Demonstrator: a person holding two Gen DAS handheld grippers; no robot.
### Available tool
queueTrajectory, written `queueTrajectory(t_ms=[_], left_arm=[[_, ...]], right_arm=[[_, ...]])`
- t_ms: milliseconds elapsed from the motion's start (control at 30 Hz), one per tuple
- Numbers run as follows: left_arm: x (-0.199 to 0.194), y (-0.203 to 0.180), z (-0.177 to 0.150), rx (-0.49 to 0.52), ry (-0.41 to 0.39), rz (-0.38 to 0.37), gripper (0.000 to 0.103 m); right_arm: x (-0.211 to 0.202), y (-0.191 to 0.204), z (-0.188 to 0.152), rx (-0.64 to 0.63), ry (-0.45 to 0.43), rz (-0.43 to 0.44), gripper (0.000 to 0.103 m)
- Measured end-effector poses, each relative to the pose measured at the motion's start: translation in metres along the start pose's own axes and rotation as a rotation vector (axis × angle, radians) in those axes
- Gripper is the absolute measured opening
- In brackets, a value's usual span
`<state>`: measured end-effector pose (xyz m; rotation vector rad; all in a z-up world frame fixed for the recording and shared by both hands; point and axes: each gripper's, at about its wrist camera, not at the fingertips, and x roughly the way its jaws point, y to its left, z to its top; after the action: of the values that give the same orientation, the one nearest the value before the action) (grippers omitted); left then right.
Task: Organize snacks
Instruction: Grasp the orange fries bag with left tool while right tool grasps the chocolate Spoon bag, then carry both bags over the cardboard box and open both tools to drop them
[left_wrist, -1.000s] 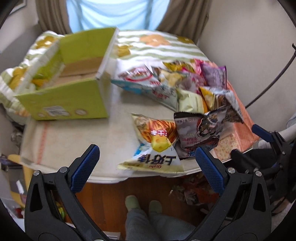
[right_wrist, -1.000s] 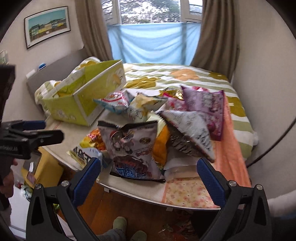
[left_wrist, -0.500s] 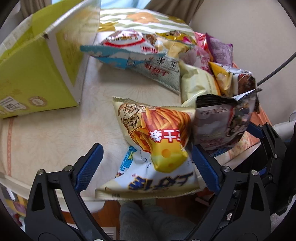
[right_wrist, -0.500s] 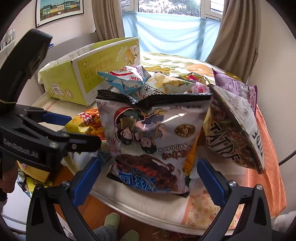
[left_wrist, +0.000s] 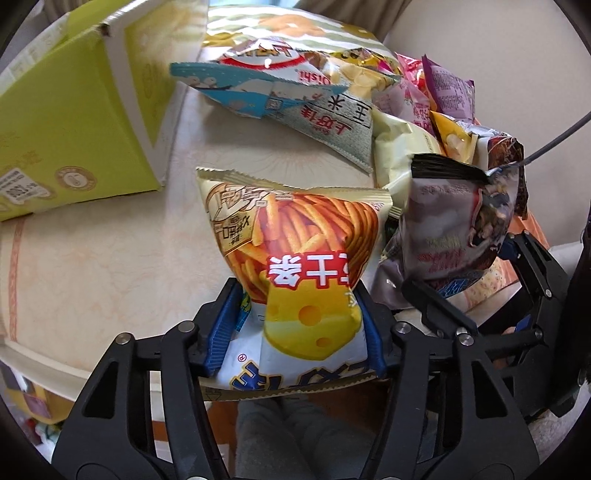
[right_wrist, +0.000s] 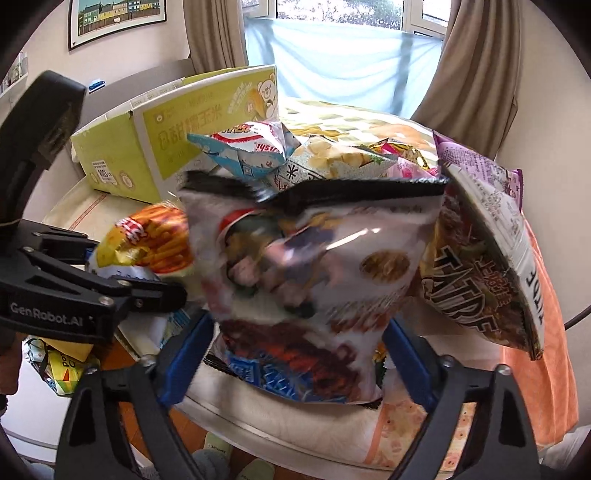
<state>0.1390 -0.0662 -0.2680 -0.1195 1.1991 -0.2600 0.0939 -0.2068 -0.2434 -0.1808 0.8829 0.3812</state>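
Note:
My left gripper (left_wrist: 299, 325) is shut on the lower end of an orange cheese-stick snack bag (left_wrist: 295, 236) at the near edge of the round table (left_wrist: 92, 258); the bag also shows in the right wrist view (right_wrist: 147, 240). My right gripper (right_wrist: 299, 350) is closed on the bottom of a pale purple snack bag with a black top seal (right_wrist: 314, 266), which also shows in the left wrist view (left_wrist: 450, 236). A heap of other snack bags (left_wrist: 314, 107) lies behind. A green cardboard box (left_wrist: 74, 122) stands open at the left.
A dark noodle-print bag (right_wrist: 487, 273) leans at the right of the purple bag. A bed with a striped cover (right_wrist: 351, 118) and a window lie beyond. An orange cloth (right_wrist: 535, 350) hangs off the table's right side. My legs (left_wrist: 295, 435) are below the table edge.
Both grippers moved forward onto the bags and closed: the left on the cheese-stick bag, the right on the purple bag, which now looks blurred and crumpled.

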Motion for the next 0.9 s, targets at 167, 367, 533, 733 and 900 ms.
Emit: queueTrajectory(t_ms=[167,367,533,733,900], left_arm=[[-0.010,0.005,-0.001,-0.025,-0.021,0.020,0.054],[-0.029,0.003,-0.003,-0.043,-0.053,0.039,0.054],[-0.063,0.000,-0.003,-0.064,-0.104,0.068,0.054],[-0.119,0.000,-0.003,-0.106,-0.211,0.099,0.053],[-0.162,0.015,0.009,-0.129,-0.304,0.134,0.053]], right_arm=[[0.001,0.003,0.001,-0.003,0.007,0.014,0.065],[-0.010,0.004,0.005,0.002,-0.003,0.034,0.049],[-0.032,0.003,0.018,0.007,-0.041,0.051,0.049],[-0.071,0.006,0.046,-0.006,-0.095,0.082,0.049],[-0.091,0.014,0.086,-0.024,-0.116,0.121,0.049]])
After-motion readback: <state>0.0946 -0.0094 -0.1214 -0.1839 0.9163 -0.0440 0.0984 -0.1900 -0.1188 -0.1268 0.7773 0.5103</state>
